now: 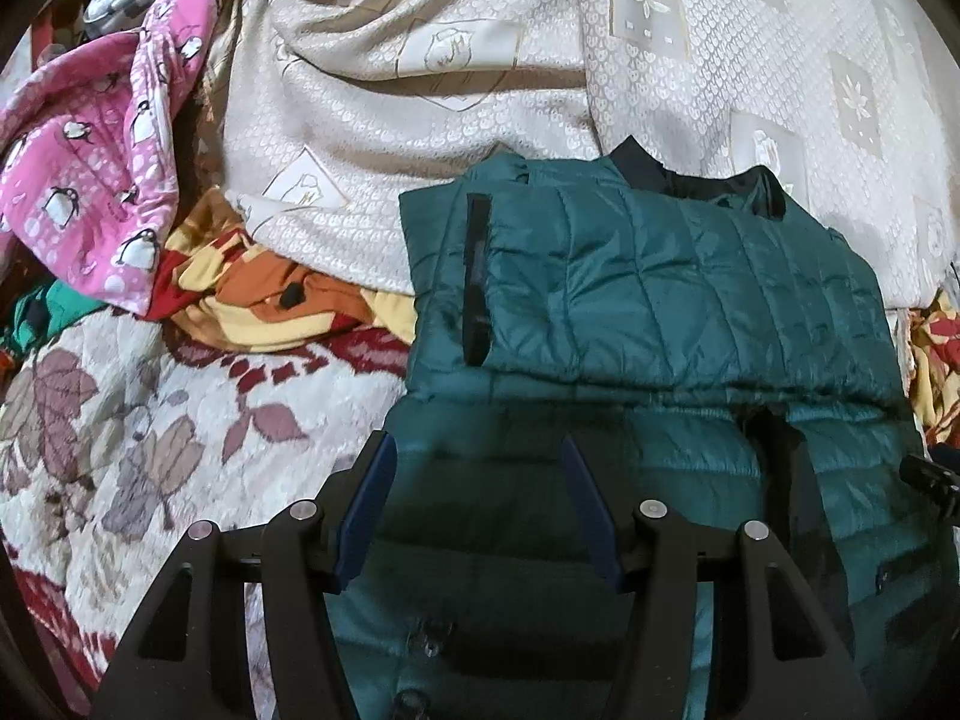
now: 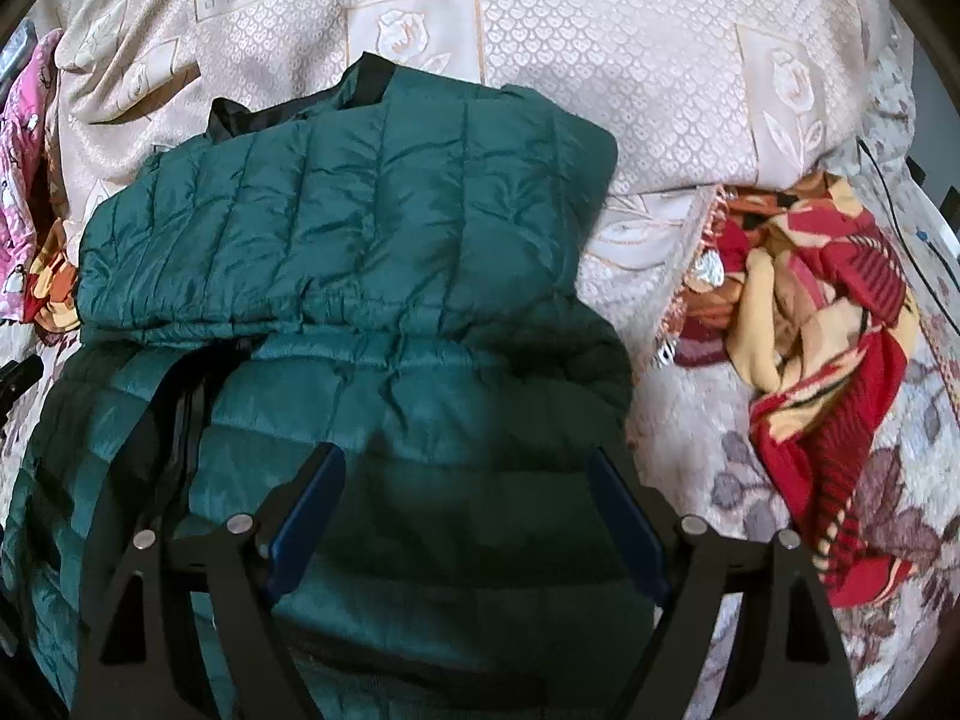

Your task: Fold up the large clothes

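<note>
A teal quilted puffer jacket [image 1: 648,300] lies on a bed, folded with its upper layer laid over the lower part; its black collar is at the far end. It also shows in the right wrist view [image 2: 360,228]. My left gripper [image 1: 477,450] is open and empty, hovering over the jacket's near left part. My right gripper [image 2: 465,462] is open and empty over the jacket's near right part. A black zipper line [image 2: 192,408] runs down the lower layer.
A beige patterned bedspread [image 1: 480,60] lies bunched behind the jacket. A pink penguin-print garment [image 1: 96,168] sits at the far left. A red, orange and yellow blanket [image 2: 828,324] lies at the right, on a floral cover [image 1: 120,432].
</note>
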Demonstrator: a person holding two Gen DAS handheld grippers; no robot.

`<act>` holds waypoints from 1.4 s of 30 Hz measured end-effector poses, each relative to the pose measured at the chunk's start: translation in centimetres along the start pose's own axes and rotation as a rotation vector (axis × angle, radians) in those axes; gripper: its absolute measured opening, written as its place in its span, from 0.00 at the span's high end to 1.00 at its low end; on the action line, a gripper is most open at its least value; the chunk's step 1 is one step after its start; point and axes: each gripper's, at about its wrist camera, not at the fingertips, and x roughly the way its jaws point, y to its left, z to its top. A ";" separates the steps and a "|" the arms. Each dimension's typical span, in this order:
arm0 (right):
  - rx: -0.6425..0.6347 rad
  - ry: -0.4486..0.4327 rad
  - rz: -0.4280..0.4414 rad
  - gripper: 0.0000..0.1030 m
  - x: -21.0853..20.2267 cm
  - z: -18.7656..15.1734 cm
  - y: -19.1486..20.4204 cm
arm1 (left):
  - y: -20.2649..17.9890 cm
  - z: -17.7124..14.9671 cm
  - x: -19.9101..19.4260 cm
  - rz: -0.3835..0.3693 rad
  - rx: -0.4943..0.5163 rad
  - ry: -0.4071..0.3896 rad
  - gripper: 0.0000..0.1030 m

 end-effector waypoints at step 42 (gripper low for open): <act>0.000 0.082 0.032 0.11 -8.8 -13.1 -2.6 | 3.5 -11.1 -8.2 -0.013 0.014 0.102 0.61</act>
